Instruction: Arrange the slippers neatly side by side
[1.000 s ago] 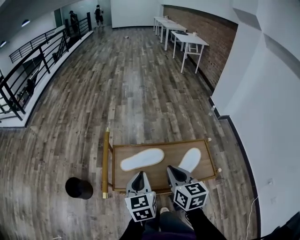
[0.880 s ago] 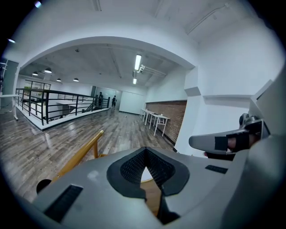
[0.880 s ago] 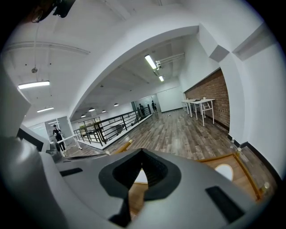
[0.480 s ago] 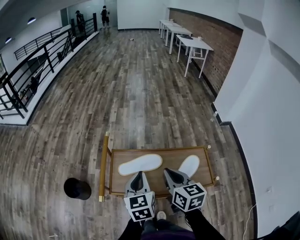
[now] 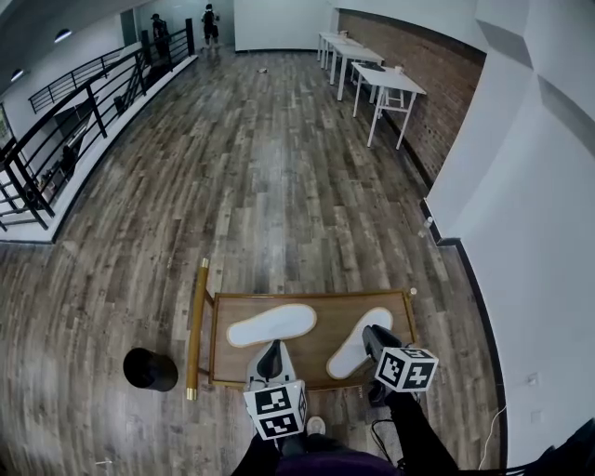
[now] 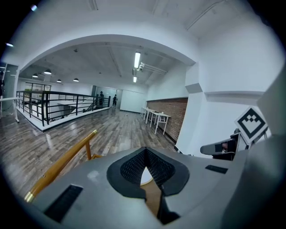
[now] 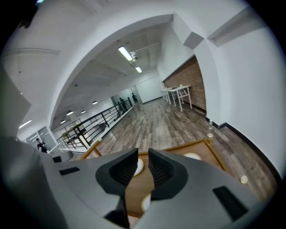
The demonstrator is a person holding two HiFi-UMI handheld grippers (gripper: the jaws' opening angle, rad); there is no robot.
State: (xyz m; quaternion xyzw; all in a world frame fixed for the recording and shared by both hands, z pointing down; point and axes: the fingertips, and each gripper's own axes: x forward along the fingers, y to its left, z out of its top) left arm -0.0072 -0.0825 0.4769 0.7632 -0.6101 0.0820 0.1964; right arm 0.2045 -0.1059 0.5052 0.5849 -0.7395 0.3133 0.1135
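My left gripper is nearest me, over the front rim of the tray. Its jaws are pressed together at the tips, with nothing between them. My right gripper is off to the right, just beside the right edge of the right slipper. Its jaws are opening, with a narrow gap between them and nothing in it. I can't tell whether a jaw touches the slipper.

Both white slippers lie on the wooden tray, apart and not in line. The right one slants from the front rim up toward the far right. The left slipper lies almost crosswise just beyond my left gripper. A brass bar runs along the tray's left side, and a black round object stands on the floor beside it.

Farther off, plank floor stretches away. A black railing runs along the left, white tables stand against a brick wall on the right, and two people are at the far end.
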